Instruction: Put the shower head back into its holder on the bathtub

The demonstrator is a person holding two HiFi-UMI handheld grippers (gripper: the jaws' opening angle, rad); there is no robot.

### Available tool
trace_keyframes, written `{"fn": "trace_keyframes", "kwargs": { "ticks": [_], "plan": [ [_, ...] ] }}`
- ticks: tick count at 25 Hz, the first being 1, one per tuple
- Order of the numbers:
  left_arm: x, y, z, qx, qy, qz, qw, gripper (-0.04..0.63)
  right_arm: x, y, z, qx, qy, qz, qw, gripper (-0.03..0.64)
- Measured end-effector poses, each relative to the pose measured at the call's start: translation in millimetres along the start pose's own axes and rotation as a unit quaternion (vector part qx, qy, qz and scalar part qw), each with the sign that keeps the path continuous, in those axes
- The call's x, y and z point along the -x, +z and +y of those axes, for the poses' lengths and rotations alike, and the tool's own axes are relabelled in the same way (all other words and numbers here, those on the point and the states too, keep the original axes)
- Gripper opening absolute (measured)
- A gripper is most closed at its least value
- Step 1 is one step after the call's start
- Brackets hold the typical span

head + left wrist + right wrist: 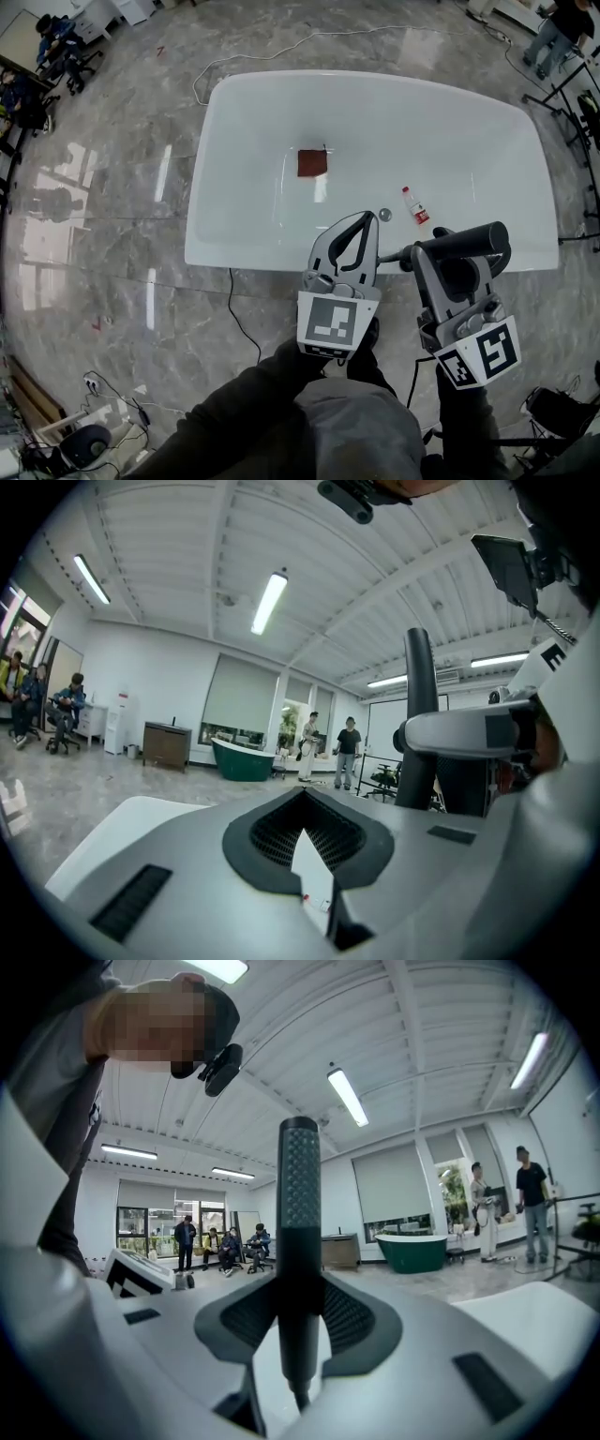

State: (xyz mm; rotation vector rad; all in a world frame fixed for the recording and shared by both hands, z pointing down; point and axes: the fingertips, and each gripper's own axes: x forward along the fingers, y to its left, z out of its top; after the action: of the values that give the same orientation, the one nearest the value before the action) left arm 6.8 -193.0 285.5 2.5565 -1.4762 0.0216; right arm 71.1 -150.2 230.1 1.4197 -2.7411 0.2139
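Right gripper (424, 255) is clamped on the shower head (466, 242) handle at lower right of frame, over the tub (202, 246) near its rim. Left gripper (364, 221) is closed and empty. Head judged rigid, light and smooth, so it may twist in the jaws. Best hold is mid-handle, on the textured section.

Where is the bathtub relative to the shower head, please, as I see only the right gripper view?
Observer: In the head view the white bathtub lies below and ahead of both tools; the shower head in the right tool hangs over its near rim.
Operator: Is anything inside the tub?
Observer: A red-brown square on its floor and a small bottle nearer the rim.
Operator: And the left tool?
Observer: The left tool is shut and empty, beside the right one.
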Motion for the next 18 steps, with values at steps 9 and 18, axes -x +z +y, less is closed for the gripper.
{"fn": "trace_keyframes", "kwargs": {
  "ticks": [9, 18],
  "plan": [
    [-10.3, -27.7, -5.6, 0.001, -0.013, 0.012, 0.9998, 0.003, -3.1, -39.8, -15.4, -0.009, -0.017, 0.012, 1.0, 0.141],
    [-15.0, -52.7, 2.7, 0.002, -0.019, 0.017, 0.9997, 0.003, -16.8, -81.8, -10.5, 0.008, -0.037, 0.026, 0.999, 0.141]
  ]
}}
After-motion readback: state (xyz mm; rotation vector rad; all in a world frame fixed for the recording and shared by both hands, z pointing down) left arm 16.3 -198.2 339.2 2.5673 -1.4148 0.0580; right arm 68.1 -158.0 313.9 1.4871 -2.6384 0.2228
